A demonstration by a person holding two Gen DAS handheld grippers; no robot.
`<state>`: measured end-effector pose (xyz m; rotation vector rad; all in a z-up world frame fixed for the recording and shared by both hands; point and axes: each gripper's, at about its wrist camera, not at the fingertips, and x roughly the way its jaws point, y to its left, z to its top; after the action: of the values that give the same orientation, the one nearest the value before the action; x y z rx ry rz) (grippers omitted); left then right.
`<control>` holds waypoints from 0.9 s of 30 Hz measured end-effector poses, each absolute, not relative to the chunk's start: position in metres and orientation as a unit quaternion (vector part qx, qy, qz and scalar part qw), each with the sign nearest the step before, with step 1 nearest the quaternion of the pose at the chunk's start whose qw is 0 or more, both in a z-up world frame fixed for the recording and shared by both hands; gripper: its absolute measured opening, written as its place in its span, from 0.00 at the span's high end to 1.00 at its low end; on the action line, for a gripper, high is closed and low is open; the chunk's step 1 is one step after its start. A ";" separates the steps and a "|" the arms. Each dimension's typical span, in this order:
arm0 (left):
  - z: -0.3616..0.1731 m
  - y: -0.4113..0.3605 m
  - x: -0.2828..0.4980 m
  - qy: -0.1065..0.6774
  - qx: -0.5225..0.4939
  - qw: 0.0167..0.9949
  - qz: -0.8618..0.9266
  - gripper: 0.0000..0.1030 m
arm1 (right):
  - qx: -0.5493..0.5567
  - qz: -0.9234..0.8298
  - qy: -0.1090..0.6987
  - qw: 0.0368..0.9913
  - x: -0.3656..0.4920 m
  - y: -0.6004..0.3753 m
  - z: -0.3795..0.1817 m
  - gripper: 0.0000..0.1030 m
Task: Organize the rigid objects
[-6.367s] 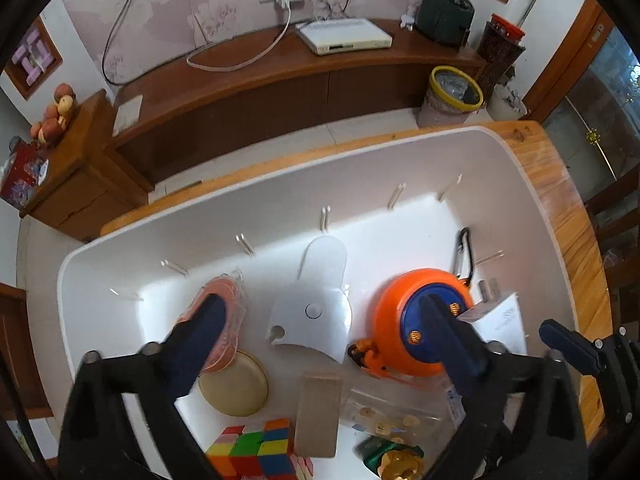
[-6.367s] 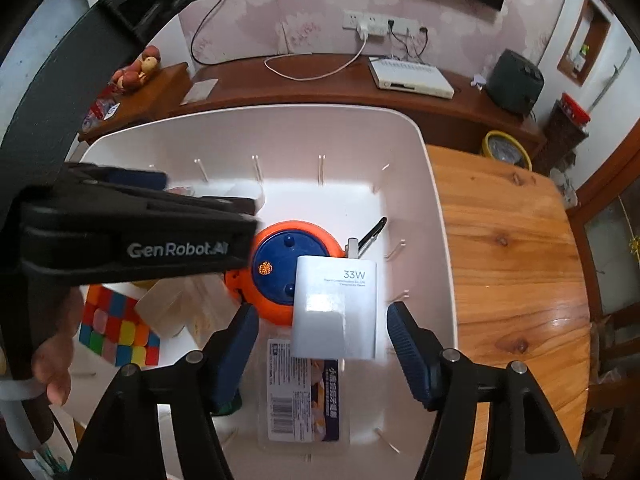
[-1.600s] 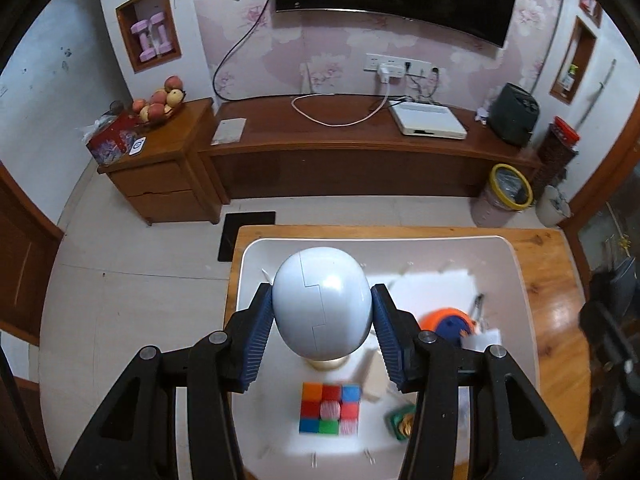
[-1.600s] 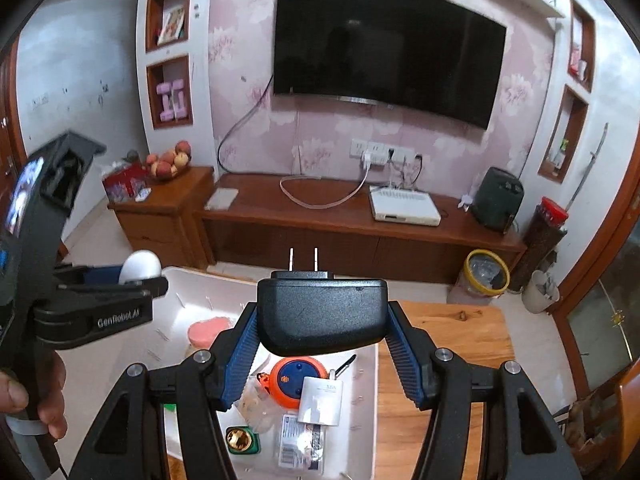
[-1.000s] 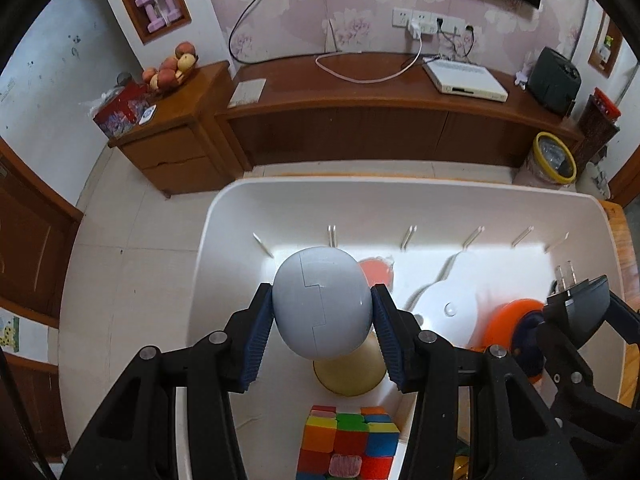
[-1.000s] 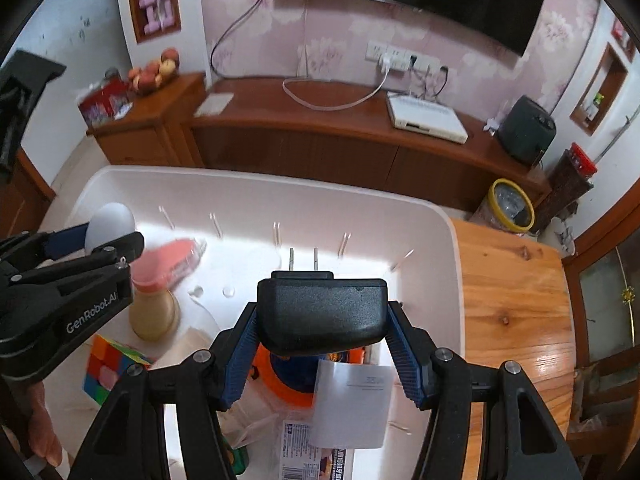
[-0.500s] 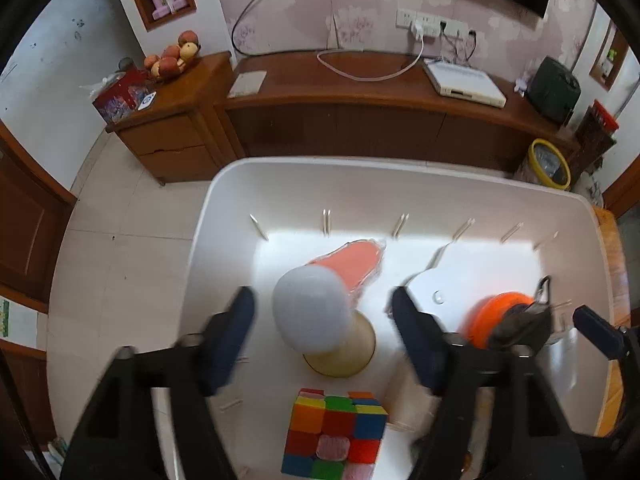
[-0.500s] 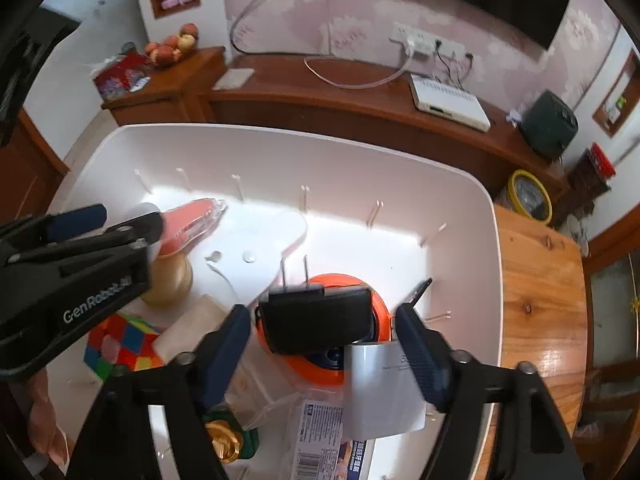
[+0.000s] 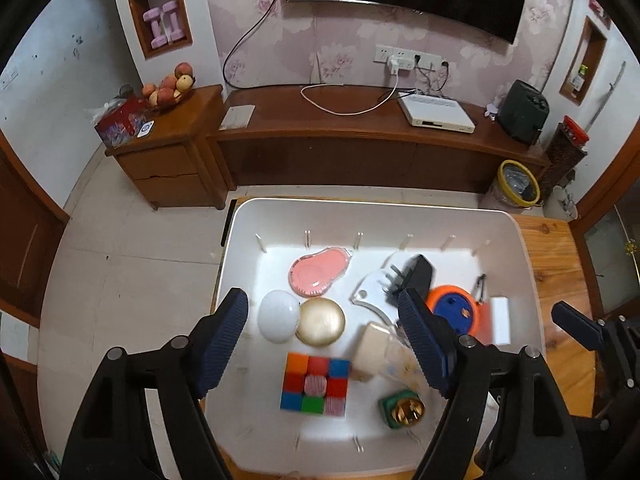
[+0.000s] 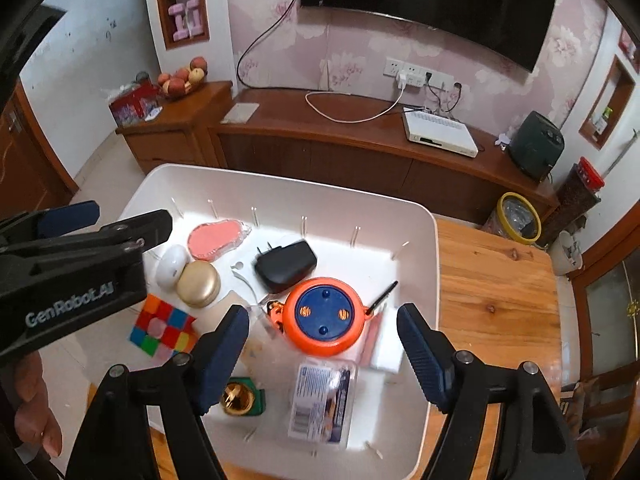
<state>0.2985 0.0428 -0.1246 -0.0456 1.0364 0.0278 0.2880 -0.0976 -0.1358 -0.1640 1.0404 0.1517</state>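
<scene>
Both grippers hang above the white bin (image 9: 532, 280), which sits on the wooden desk (image 10: 496, 280). The left gripper (image 9: 324, 336) has its fingers spread wide with nothing between them, having just been opening; the white egg-shaped shell (image 9: 278, 316) lies below on the bin floor, touching the gold round tin (image 9: 321, 321). The right gripper (image 10: 322, 346) is likewise spread and empty, its jaws having just been opening too, and the black plug adapter (image 10: 286, 266) lies on its side partly on a white curved plastic piece (image 9: 370, 292), just beside the orange and blue reel (image 10: 322, 316).

Handling, as a judgement: the egg shell looks smooth, hard and light, so it is likely to roll and slip; take it across its widest part, squarely. The adapter is stiff and compact, with 2 prongs sticking out; grip its flat body sides, away from the prongs. The colour cube (image 9: 314, 382) is rigid with flat faces and should take a plain grip on 2 opposite sides. The pink clear-cased item (image 9: 320, 270) lies low and flat, so only its edges offer a hold. The clear blister pack (image 10: 322, 404) looks thin and may flex or slide. The green and gold piece (image 10: 242, 398) near the front is too blurred to judge.
</scene>
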 end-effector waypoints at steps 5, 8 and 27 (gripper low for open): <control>-0.097 0.043 0.272 0.481 -0.028 0.876 0.002 0.22 | -0.072 0.075 0.485 0.868 0.266 -0.099 -0.115 0.25; -0.080 0.041 0.256 0.475 -0.026 0.879 -0.002 0.22 | -0.074 0.072 0.474 0.874 0.249 -0.098 -0.100 0.25; 0.019 0.030 0.062 0.413 -0.002 0.910 -0.041 0.22 | -0.022 0.030 0.422 0.906 0.044 -0.142 -0.003 0.23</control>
<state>0.0618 0.0299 0.0188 -0.0046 0.8512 -0.0849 0.0437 -0.1418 -0.0031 -0.0455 0.8706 0.0610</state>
